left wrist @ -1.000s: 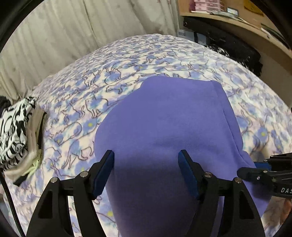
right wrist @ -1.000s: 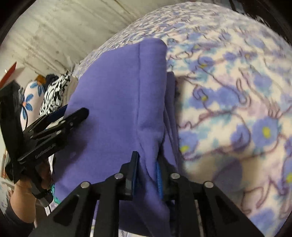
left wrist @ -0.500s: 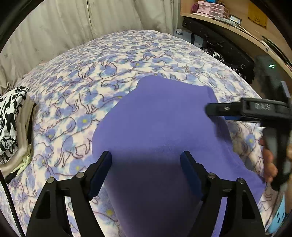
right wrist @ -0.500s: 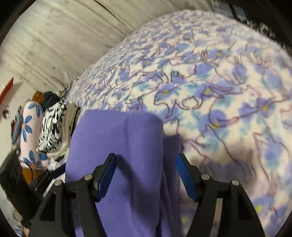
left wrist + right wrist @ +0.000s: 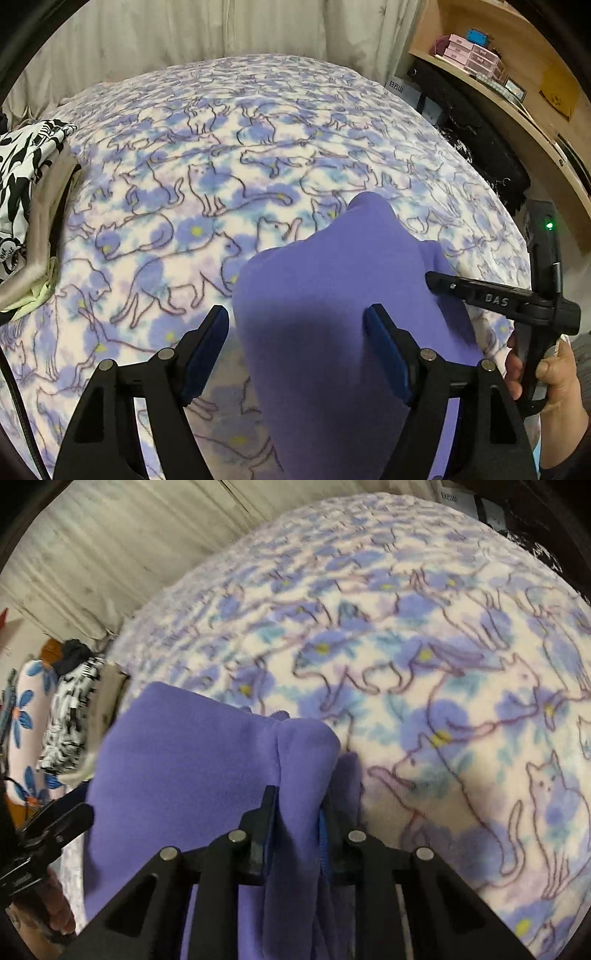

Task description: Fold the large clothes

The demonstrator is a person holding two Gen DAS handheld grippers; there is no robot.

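- One bed [image 5: 229, 155], spread with a cat-and-flower fleece blanket [image 5: 461, 672] in purple, blue and cream, filling most of both views.
- Pale curtains [image 5: 184, 33] hanging behind the far edge of the bed.
- Wooden shelf [image 5: 524, 107] at upper right in the left wrist view, carrying small pink boxes [image 5: 469, 55]; dark fabric below it beside the bed.
- Purple fleece garment [image 5: 332, 314] lying on the blanket at the near side of the bed, folded into a thick pad, one corner poking up toward the middle of the bed; its doubled edge [image 5: 303, 760] raised in a ridge in the right wrist view.
- Stack of folded clothes [image 5: 26, 177] at the left edge of the bed, well apart from the garment: black-and-white print on top, beige beneath.
- Flower-print fabric [image 5: 26, 716] past that stack, off the bed's edge.
- Left gripper [image 5: 295, 339] over the near part of the garment, jaws spread wide, the left pad over the blanket just beside the garment's edge, the right pad over the fleece, nothing pinched.
- Right gripper [image 5: 297, 823] at the garment's right edge, jaws closing and pinching the doubled ridge of purple fleece.
- Bare hand [image 5: 554, 380] wrapped round the right gripper's handle.
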